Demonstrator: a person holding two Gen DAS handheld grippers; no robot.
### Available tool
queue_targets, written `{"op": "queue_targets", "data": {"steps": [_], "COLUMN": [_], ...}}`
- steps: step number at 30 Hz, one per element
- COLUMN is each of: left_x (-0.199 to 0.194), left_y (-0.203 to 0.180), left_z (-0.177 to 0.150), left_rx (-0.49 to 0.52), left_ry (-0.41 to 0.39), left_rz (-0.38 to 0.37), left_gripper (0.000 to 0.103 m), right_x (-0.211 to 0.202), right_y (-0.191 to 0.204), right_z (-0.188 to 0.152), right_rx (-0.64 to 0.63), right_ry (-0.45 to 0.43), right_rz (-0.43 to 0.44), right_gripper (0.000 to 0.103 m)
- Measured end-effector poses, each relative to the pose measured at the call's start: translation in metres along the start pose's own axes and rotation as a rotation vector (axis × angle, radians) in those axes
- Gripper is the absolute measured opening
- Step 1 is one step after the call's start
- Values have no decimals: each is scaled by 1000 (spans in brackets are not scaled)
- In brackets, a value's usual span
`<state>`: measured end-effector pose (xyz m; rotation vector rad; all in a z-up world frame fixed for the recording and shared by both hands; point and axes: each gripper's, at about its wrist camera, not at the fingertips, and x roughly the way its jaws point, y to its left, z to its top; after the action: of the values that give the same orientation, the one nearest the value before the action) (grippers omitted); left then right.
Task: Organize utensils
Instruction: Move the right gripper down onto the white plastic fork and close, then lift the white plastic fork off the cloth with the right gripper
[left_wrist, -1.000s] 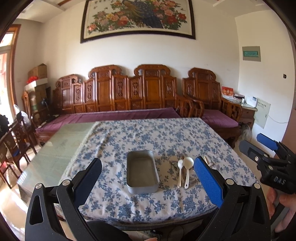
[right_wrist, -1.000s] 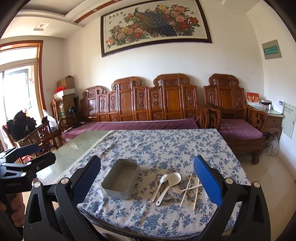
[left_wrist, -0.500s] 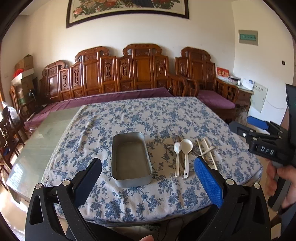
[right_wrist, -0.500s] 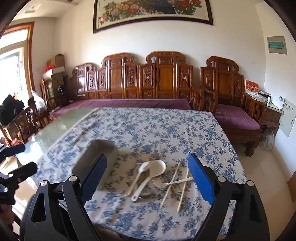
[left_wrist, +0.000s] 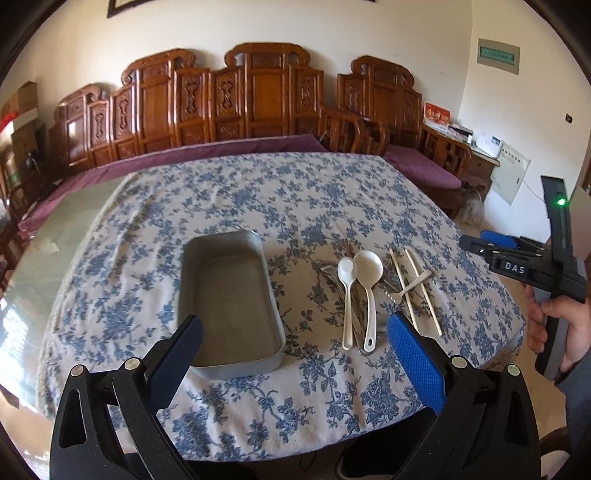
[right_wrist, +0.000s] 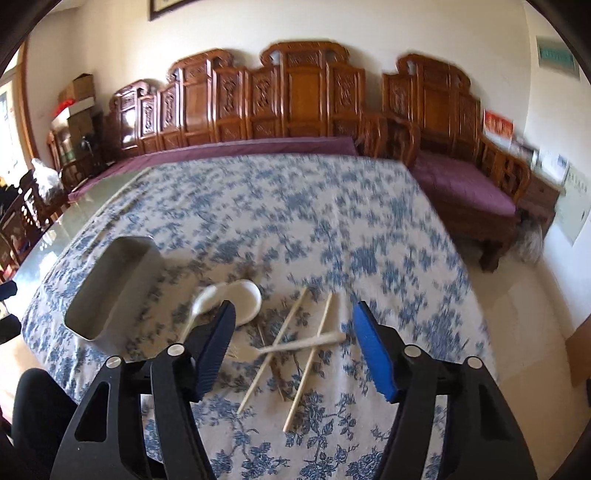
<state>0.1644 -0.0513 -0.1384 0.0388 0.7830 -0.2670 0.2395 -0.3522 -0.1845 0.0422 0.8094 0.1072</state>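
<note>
Your left gripper (left_wrist: 295, 339) hangs above the near edge of the table (left_wrist: 258, 192), its fingers (left_wrist: 413, 354) spread wide with nothing between them. In the left wrist view they frame the near end of the metal tray (left_wrist: 229, 299), which lies empty at centre frame on the blue-flowered tablecloth (left_wrist: 295, 406).

Just right of the tray, two white spoons (left_wrist: 354, 291) lie side by side, bowls toward the far side of the table, on top of what looks like metal cutlery that is too hidden to name. Right of the spoons, a pair of chopsticks (left_wrist: 417, 291) lies near-parallel, with a small pale fork (left_wrist: 410, 288) laid across them.

Your right gripper (right_wrist: 291, 343) shows at the right edge of the left wrist view, held in your right hand (left_wrist: 557, 325). In its own view, which is motion-blurred, its fingers (right_wrist: 373, 354) stand apart with empty air between them; they have just been closing from a wider spread. They sit low in the frame, over the chopsticks and fork, not touching them. The spoons lie beside the left finger, and the tray sits at left of frame, well apart from the fingers.
</note>
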Motion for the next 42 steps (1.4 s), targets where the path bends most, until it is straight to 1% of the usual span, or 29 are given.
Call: {"op": "queue_targets", "data": {"steps": [2, 4, 7, 10, 12, 14, 15, 18, 20, 25, 27, 28, 29, 31, 34, 36, 38, 40, 42], "left_x": [9, 20, 33, 41, 45, 49, 51, 58, 64, 75, 79, 81, 82, 83, 85, 87, 89, 92, 94], "left_y": [-2, -4, -7, -6, -3, 0, 1, 3, 3, -1, -2, -1, -1, 1, 2, 2, 2, 1, -1], "left_z": [1, 1, 0, 0, 0, 0, 0, 2, 3, 5, 6, 7, 7, 7, 6, 6, 6, 5, 4], "left_rx": [9, 18, 38, 43, 32, 22, 16, 7, 6, 21, 25, 23, 19, 5, 0, -2, -3, -10, -13], "left_ry": [14, 29, 60, 73, 81, 87, 88, 95, 102, 112, 116, 119, 121, 122, 128, 132, 132, 136, 144], "left_rz": [-7, -15, -22, -19, -22, -21, -22, -26, -28, -39, -40, -40, -42, -51, -51, -52, -52, -54, -59], "left_gripper": [96, 96, 96, 96, 96, 96, 96, 96, 96, 96, 96, 96, 96, 96, 96, 96, 96, 96, 96], "right_x": [12, 30, 54, 74, 88, 94, 94, 101, 108, 117, 123, 127, 131, 133, 136, 138, 140, 139, 136], "right_y": [-2, 0, 5, 12, 11, 8, 6, 1, -3, -5, -4, -4, -2, 3, 5, 1, -3, -6, -8], "right_z": [-7, -16, -24, -24, -23, -22, -23, -29, -33, -29, -26, -25, -24, -22, -20, -19, -18, -19, -20], "right_rx": [15, 6, -50, -134, -154, -123, -96, 4, 67, 163, 197, 216, 229, 220, 222, 232, 247, 252, 268], "right_ry": [33, 67, 120, 158, 194, 208, 207, 235, 250, 239, 251, 257, 268, 264, 258, 256, 263, 264, 258], "right_rz": [14, 26, 53, 56, 55, 51, 69, 85, 100, 116, 111, 115, 115, 82, 57, 39, 51, 56, 88], "right_gripper": [62, 61, 61, 61, 61, 61, 61, 61, 58, 55, 51, 46, 44, 43, 42, 33, 15, 8, 7]}}
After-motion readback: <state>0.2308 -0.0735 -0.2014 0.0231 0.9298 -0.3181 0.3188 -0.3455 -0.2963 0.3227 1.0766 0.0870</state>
